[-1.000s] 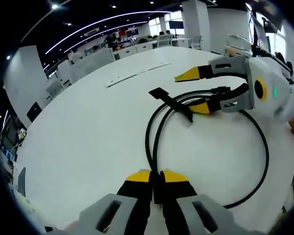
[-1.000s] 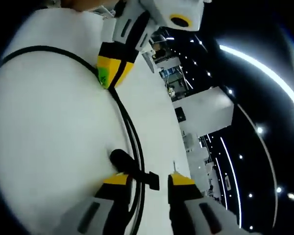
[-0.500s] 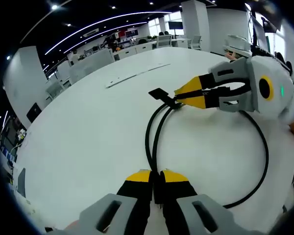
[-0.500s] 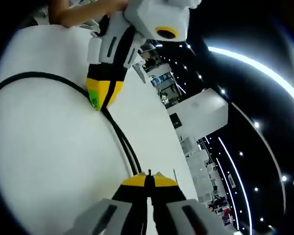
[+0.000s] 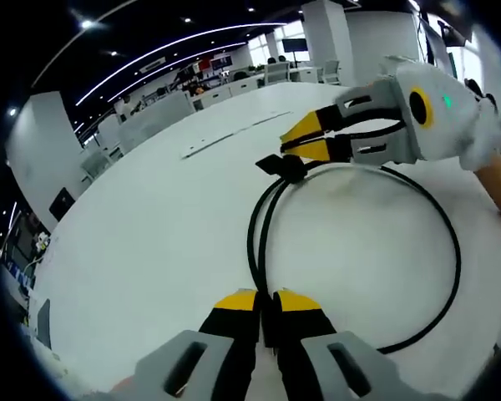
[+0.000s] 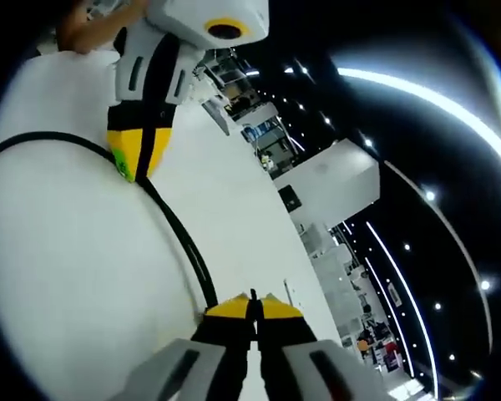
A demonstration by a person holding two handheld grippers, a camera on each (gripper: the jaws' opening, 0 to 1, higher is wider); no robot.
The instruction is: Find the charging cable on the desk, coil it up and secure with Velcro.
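A black charging cable [image 5: 451, 251] lies in one wide loop on the white table [image 5: 150, 234]. Its two strands run side by side from the near end up to a black Velcro strap [image 5: 271, 164]. My left gripper [image 5: 267, 297] is shut on the doubled cable at the near end. At the far end my right gripper [image 5: 289, 144] is shut on the cable beside the strap. In the right gripper view, the right gripper [image 6: 252, 302] pinches the cable [image 6: 179, 238], which leads up to the left gripper [image 6: 132, 170], shut on it.
A long pale strip [image 5: 234, 129] lies on the table beyond the loop. Office desks and chairs [image 5: 159, 104] stand behind it. A person's hand [image 5: 497, 171] holds the right gripper. The table's edge [image 5: 33, 292] curves down the left side.
The right gripper stood open around the strap, then shut on it. It has since drawn that end a little farther away, and the loop has become rounder. The left gripper kept its hold.
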